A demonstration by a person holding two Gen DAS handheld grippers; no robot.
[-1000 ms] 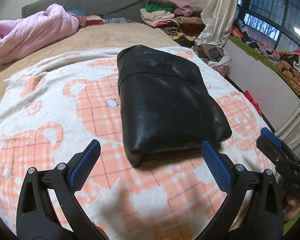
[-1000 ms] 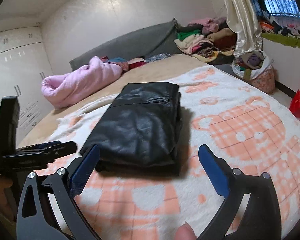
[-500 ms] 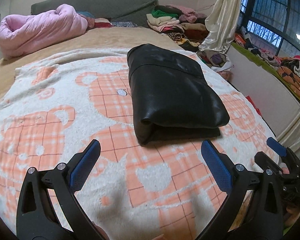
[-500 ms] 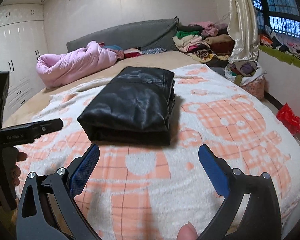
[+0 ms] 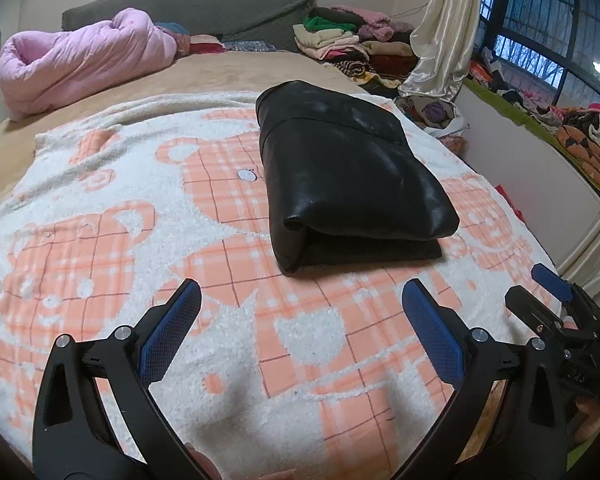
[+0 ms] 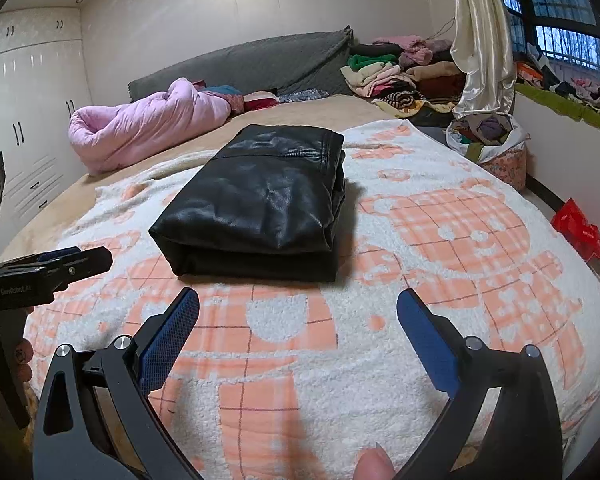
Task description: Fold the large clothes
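Jaws of the left gripper (image 5: 298, 304) and right gripper (image 6: 298, 314) are gaping empty; the folded black leather garment (image 5: 342, 178) is lying mid-frame, its springy top layer possibly unfolding unheld.

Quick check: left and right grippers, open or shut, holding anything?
Left gripper: open, empty, short of the jacket.
Right gripper: open, empty.

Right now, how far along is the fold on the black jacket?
Done: the black jacket lies as a compact folded stack on the bear blanket. In hand: nothing; left gripper and right gripper are open and clear of it. Left: nothing visible on this piece.
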